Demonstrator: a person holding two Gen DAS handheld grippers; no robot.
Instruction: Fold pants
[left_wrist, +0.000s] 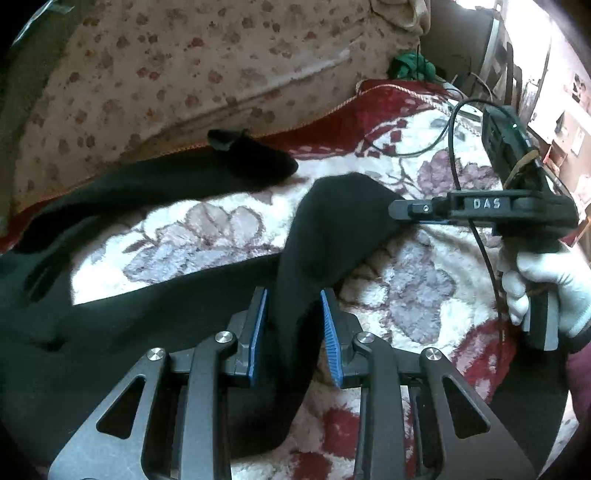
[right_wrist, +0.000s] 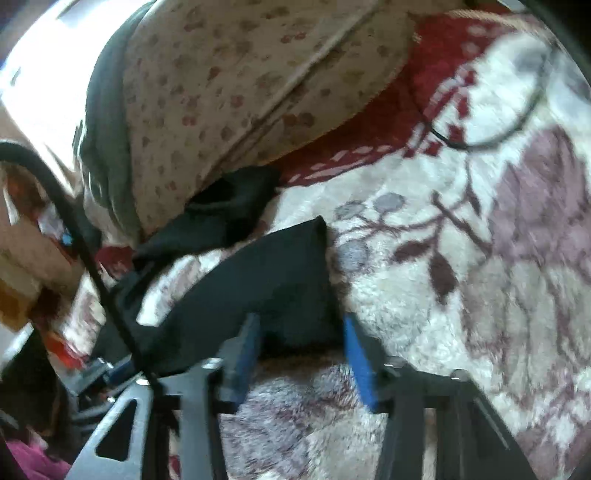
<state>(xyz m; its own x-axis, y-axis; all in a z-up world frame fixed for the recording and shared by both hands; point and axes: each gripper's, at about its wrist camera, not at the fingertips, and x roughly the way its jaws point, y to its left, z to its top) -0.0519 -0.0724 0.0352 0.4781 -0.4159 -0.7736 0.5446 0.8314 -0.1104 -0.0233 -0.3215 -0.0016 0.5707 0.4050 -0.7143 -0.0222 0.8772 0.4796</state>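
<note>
Left tongs (left_wrist: 293, 325): nearest the lens; blue pads apart, a pant leg running between them, cloth not pinched.
Right tongs (right_wrist: 301, 350): parted, pads either side of the leg's cuff corner, not pressing on it; view blurred.
Pants (left_wrist: 155, 321): black, spread on the blanket (left_wrist: 406, 295); one leg (left_wrist: 332, 229) bent up toward the right tongs, the other leg (left_wrist: 255, 162) lying along the blanket's far edge against the pillow (left_wrist: 184, 66).
Stage: judged mid-fold, leg set down, not yet squared.
Risk: loose leg may slip off its fold or bunch if the tongs drag while drawing back; plush pile likely to catch the cloth.
Risk two: cable (left_wrist: 458, 158) trailing from the right tool could snag the cuff.
Around: gloved hand (left_wrist: 546, 280) on the right grip; green tangle (left_wrist: 410, 68) past the blanket's far corner.
In the way: pillow crowding the far leg, little room to flatten it.
</note>
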